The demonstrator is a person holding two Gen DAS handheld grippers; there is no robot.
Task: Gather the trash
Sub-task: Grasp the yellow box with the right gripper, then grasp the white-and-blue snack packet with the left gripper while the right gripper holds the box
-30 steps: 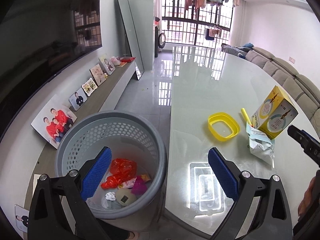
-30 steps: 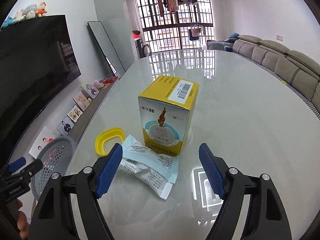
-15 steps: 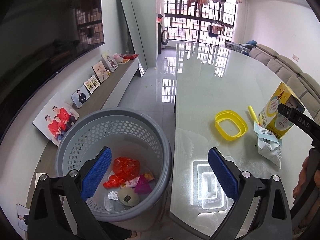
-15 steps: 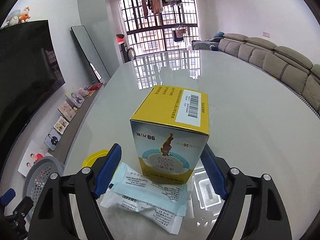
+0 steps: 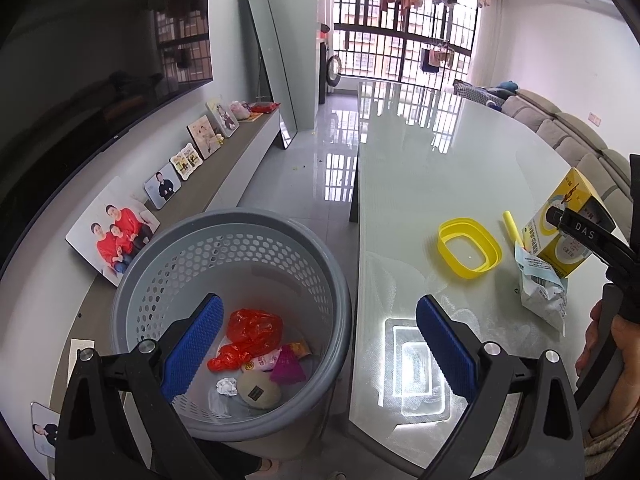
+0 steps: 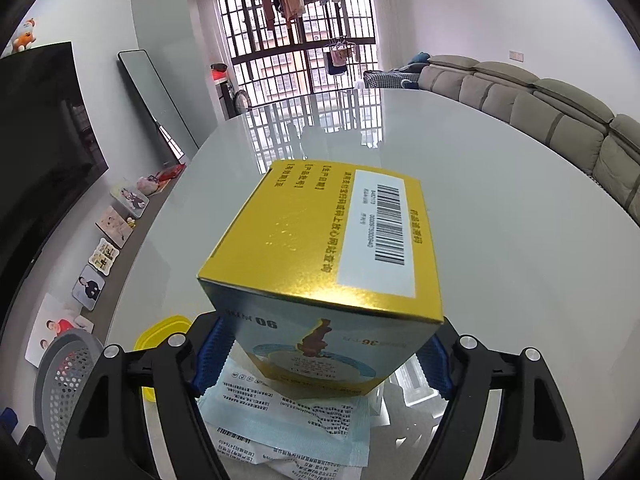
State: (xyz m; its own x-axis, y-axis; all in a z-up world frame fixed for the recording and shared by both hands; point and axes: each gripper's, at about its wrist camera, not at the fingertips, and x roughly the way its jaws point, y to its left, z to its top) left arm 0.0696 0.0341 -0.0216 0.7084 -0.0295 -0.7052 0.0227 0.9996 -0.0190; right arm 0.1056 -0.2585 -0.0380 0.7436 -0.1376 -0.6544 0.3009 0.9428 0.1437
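Observation:
A yellow box (image 6: pixel 320 264) with a barcode label stands on the glossy table (image 6: pixel 500 208). My right gripper (image 6: pixel 324 360) is open, and its blue pads flank the box's lower sides; I cannot tell if they touch it. A pale blue wrapper (image 6: pixel 288 420) lies under the box's front. In the left wrist view the box (image 5: pixel 568 224), the wrapper (image 5: pixel 540 296) and the right gripper's finger show at the right edge. My left gripper (image 5: pixel 316 352) is open and empty above the grey perforated bin (image 5: pixel 224 248), which holds red plastic and other trash (image 5: pixel 252 332).
A yellow plastic ring lid (image 5: pixel 468 252) and a yellow marker (image 5: pixel 514 228) lie on the table left of the box. A low shelf with framed photos (image 5: pixel 120 236) runs along the left wall. A sofa (image 6: pixel 540 116) stands beyond the table's right side.
My right gripper has moved forward until the yellow box sits between its fingers. The left gripper has stayed open above the bin, with only a small shift.

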